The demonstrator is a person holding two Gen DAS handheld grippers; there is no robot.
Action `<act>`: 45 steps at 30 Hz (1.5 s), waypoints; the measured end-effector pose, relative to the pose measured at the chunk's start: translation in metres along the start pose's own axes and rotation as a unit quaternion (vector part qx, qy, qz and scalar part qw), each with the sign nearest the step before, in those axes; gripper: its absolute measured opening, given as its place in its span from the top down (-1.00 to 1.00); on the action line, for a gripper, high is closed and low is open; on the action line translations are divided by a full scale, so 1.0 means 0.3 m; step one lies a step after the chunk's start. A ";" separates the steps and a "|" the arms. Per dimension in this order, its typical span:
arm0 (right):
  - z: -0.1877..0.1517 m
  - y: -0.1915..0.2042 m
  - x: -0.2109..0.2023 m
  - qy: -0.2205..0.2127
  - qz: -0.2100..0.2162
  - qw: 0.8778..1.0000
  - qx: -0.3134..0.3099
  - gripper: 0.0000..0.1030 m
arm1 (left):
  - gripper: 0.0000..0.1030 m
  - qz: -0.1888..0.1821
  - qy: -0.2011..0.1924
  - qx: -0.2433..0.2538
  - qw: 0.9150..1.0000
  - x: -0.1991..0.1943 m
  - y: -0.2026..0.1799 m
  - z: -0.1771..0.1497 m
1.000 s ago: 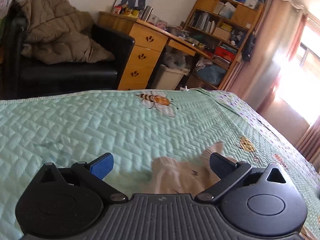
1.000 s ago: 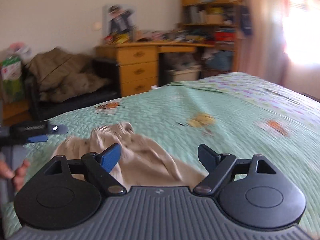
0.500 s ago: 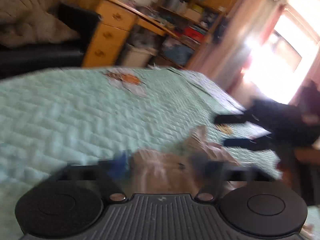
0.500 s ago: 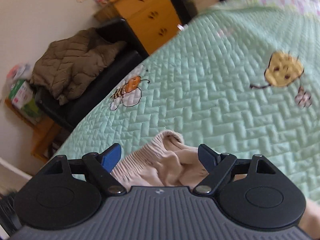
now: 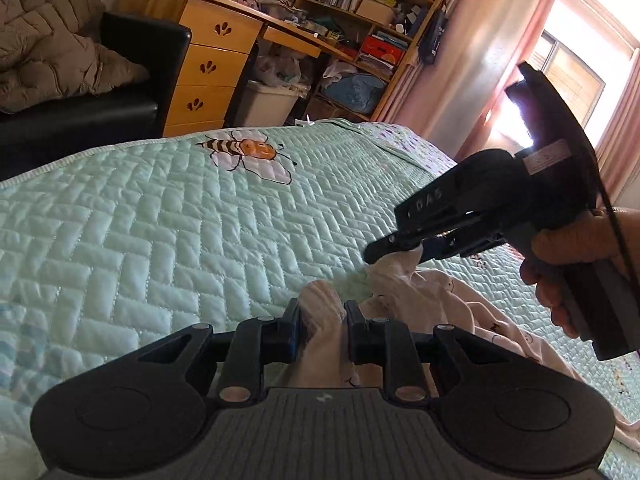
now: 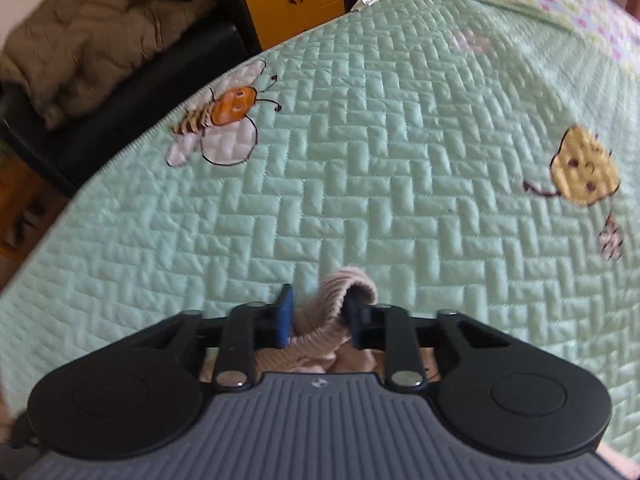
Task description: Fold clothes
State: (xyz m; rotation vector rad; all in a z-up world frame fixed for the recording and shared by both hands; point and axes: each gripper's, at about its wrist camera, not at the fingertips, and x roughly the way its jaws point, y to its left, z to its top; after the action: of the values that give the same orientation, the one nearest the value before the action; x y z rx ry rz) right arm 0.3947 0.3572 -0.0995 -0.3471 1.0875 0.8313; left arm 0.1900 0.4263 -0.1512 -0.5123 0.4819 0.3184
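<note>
1. The left gripper [image 5: 322,330] occupies the near foreground of the left wrist view. Its jaws are clenched on a bunched fold of the cream garment [image 5: 436,300], which rises between the fingers [image 5: 290,334].
2. The right gripper [image 6: 318,320] fills the foreground of the right wrist view. Its jaws are clenched on the ribbed band of the same garment [image 6: 340,296]; the band loops up and over the right finger [image 6: 354,322].
3. In the left wrist view, the right gripper [image 5: 394,248] enters from the right, held by a hand [image 5: 576,256]. Its tips pinch a raised point of the cloth, just beside and beyond the left gripper's hold.
4. The rest of the garment lies crumpled on the bed [image 5: 160,240], trailing to the right under the hand.
5. The bed carries a mint-green quilted cover with an embroidered bee [image 5: 248,152] near its far edge; a yellow embroidered figure [image 6: 584,170] shows to the right in the right wrist view.
6. Beyond the bed stand a black sofa [image 5: 120,92] bearing a brown quilted coat [image 5: 48,44], a wooden drawer unit [image 5: 208,68], and a bookshelf [image 5: 372,12].
7. Pink curtains [image 5: 480,60] hang beside a bright window at the far right.
</note>
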 end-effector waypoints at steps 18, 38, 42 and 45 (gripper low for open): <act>-0.235 0.281 -0.139 -0.175 -0.306 0.832 -0.428 0.86 | 0.57 0.033 -0.022 0.010 0.999 -0.080 0.005 0.008; -0.191 0.091 -0.152 -0.159 -0.143 0.959 -0.187 0.82 | 0.00 0.028 -0.002 -0.020 0.999 -0.053 0.040 -0.017; -0.216 0.020 -0.180 -0.166 -0.090 0.973 -0.130 0.82 | -0.62 0.018 -0.008 -0.008 1.000 -0.057 0.018 -0.018; -0.263 0.000 -0.198 -0.182 -0.079 0.969 -0.144 0.81 | -0.75 0.018 -0.008 0.000 1.000 -0.049 0.009 -0.017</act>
State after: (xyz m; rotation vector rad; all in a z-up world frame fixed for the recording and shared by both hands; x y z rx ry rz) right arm 0.3319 0.2827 -0.0826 -0.4963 0.5887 0.8701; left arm 0.1748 0.4233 -0.1487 -0.5017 0.4754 0.3566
